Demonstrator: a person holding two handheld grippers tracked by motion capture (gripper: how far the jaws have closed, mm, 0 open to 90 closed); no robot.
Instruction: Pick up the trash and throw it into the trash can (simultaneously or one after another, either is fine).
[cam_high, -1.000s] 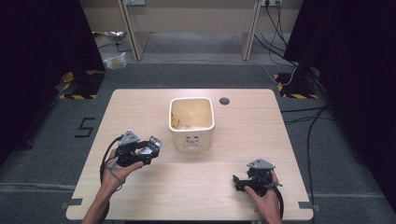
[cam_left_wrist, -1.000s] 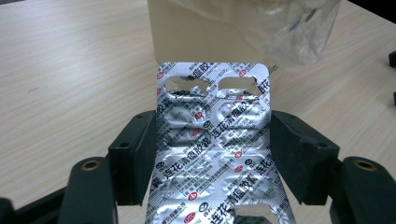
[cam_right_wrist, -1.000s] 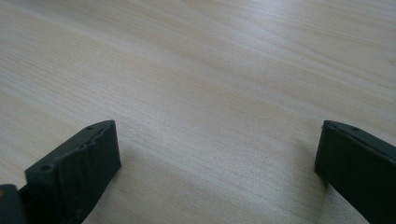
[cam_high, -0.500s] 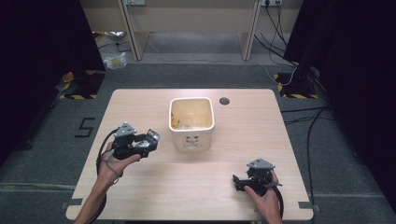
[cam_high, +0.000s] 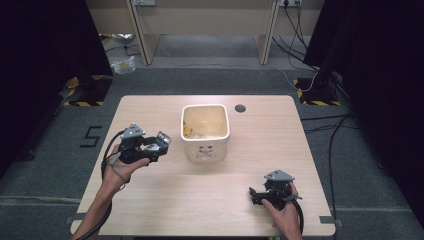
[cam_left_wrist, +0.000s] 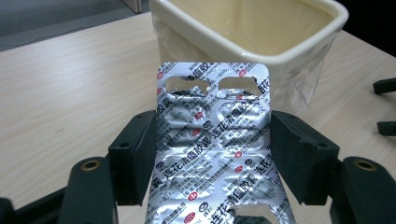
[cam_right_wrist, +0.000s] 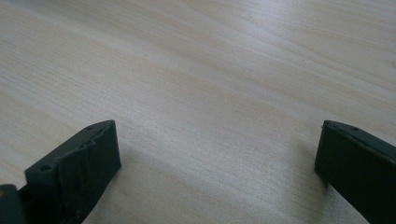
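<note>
blister pack (cam_left_wrist: 212, 149) cut off below, bin (cam_left_wrist: 261, 37) top cropped

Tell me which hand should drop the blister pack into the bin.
Left. The left gripper already holds the blister pack beside the cream bin; the right gripper sits open over bare table, farther off.

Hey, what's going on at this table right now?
A person works with a handheld gripper in each hand. The left gripper holds a silver blister pack between its jaws, just beside a cream bin lined with a clear bag. The right gripper sits low over the bare wooden table, jaws open.
</note>
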